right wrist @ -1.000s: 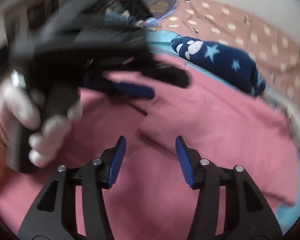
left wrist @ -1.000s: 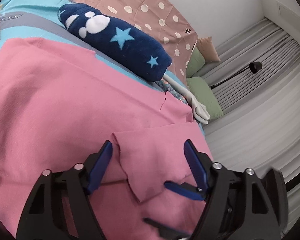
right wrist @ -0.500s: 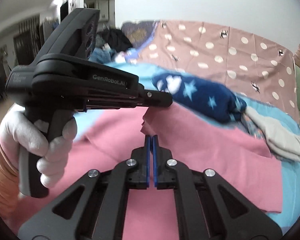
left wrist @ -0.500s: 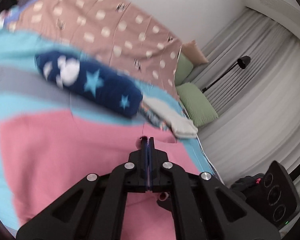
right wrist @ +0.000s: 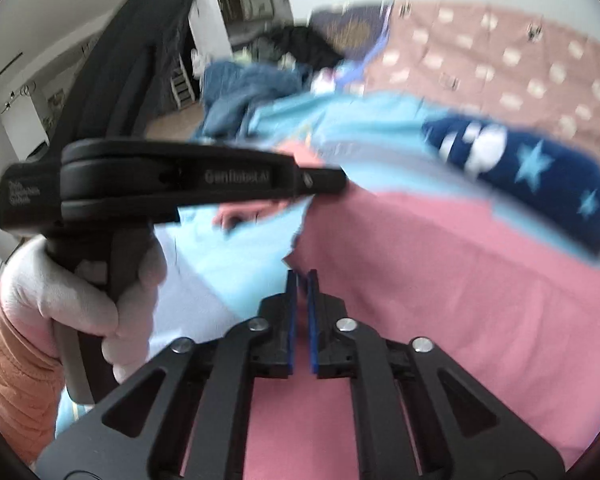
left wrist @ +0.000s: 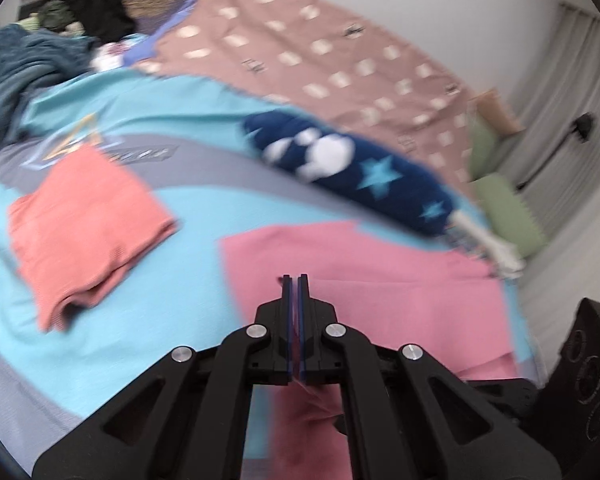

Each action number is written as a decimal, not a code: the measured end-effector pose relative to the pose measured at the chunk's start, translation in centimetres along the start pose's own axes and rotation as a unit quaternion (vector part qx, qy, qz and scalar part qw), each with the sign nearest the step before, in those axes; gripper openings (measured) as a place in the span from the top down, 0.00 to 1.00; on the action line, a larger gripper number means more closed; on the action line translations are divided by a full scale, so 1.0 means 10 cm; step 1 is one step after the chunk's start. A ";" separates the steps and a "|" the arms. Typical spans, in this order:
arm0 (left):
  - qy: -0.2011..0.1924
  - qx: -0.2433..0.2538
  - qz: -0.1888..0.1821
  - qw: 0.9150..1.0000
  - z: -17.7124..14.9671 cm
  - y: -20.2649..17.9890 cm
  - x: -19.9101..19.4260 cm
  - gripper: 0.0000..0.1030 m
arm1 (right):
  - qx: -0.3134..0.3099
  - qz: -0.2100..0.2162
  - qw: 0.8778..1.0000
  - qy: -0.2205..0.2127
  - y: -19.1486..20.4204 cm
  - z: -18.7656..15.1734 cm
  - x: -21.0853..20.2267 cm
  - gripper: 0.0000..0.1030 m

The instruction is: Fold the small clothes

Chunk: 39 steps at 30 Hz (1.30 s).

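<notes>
The left gripper has its blue pads nearly together, clamped on an edge of the pink cloth; a fold of it hangs down between and below the jaws. The log-free look of the right wrist view shows the right gripper with a narrow gap between its pads, the jaws opening; the pink cloth's edge runs up between them, though blur hides whether the pads press on it. The cloth lies spread over the blue bed cover, its near part lifted toward both grippers. In the right wrist view a white-gloved hand grips the left tool's handle, an orange sleeve below it. A folded coral cloth lies to the left on the bed, well apart. A navy star pillow rests beyond the pink cloth, beside a dotted brown blanket.
</notes>
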<state>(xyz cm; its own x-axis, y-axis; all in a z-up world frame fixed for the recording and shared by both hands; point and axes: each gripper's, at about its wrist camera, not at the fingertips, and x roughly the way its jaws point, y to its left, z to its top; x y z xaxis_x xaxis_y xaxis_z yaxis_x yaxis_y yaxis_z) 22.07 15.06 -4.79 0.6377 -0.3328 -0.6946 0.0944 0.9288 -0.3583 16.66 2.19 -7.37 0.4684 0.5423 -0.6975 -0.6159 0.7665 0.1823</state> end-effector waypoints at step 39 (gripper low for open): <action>0.004 0.014 0.032 0.999 -0.42 -0.10 -0.04 0.31 | 0.364 -0.124 0.919 -0.087 -2.72 -1.54 -2.19 0.57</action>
<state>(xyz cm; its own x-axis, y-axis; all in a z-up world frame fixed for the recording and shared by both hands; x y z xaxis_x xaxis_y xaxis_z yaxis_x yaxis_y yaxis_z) 18.53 13.56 -6.79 0.6365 -0.2736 -0.7211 0.0751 0.9525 -0.2951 13.45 -35.84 -7.71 0.6700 0.3188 -0.6704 0.0801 0.8668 0.4922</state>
